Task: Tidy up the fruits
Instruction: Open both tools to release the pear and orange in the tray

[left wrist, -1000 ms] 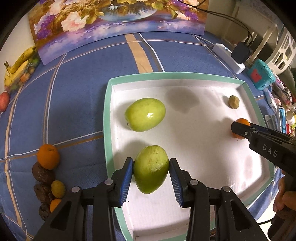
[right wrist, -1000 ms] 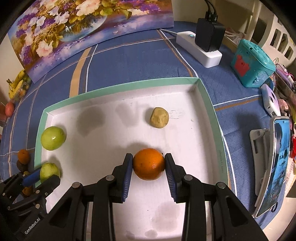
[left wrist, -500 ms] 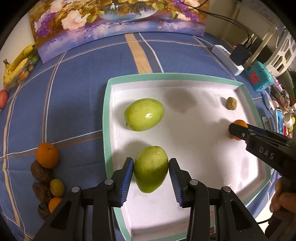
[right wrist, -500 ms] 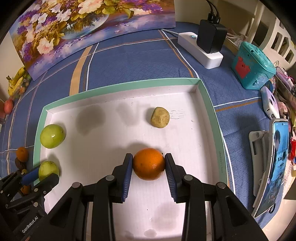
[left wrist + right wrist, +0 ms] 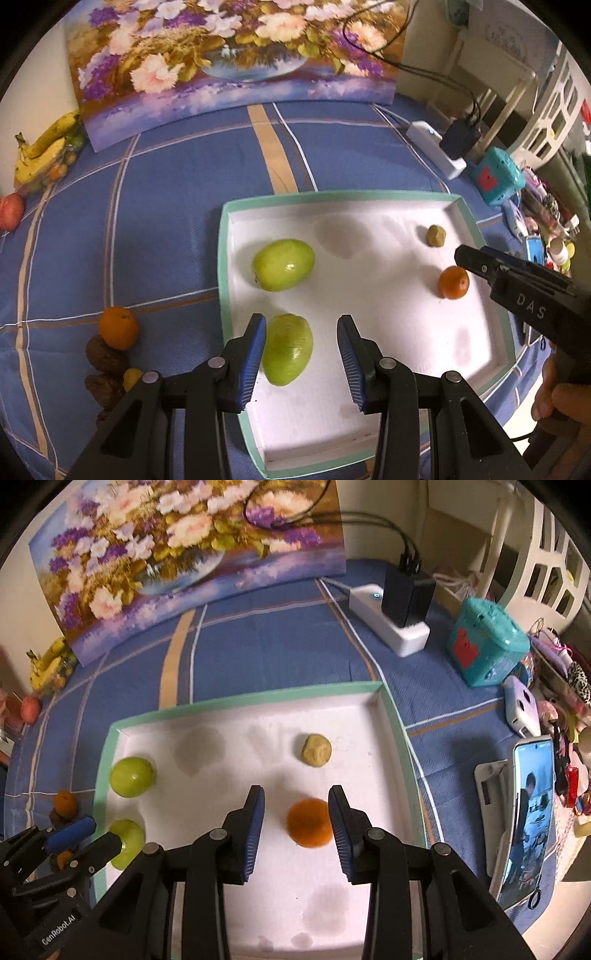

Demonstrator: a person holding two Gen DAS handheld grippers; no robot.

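Blue checked cloth [image 5: 177, 192] covers the table beneath both my tools, with a floral painting [image 5: 236, 55] propped along the far edge. Off to the outer side of my left gripper [image 5: 301, 354], outside the tray, a loose orange [image 5: 118, 328] sits touching a cluster of brown walnuts [image 5: 105, 356], and bananas [image 5: 40, 155] lie well beyond them near the wall. Ahead and to the outer side of my right gripper [image 5: 295, 829] stand a white power strip [image 5: 388, 627] with a black charger, a teal plastic box [image 5: 487, 642] and a phone on a stand [image 5: 528, 819].

On the cloth rests the white tray [image 5: 221, 258], shallow and square with a mint-green rim, its floor marked by a few grey stains. My left gripper hangs with its jaws spread, a smooth, oval green mango [image 5: 288, 349] lying on the tray floor between the blue ribbed pads [image 5: 253, 356], close against the left one and clear of the right. A second green mango [image 5: 283, 264], glossier and rounder, lies just ahead of it, apart.

My right gripper is likewise spread wide over the tray's opposite side. A round tangerine [image 5: 309, 823], blurred in the right wrist view, rests on the floor between its fingers, nearer the right pad; whether it touches I cannot tell. Ahead of it, apart, sits a small, knobbly yellow-brown fruit [image 5: 316, 749]. Nothing blocks either tool's fingers.
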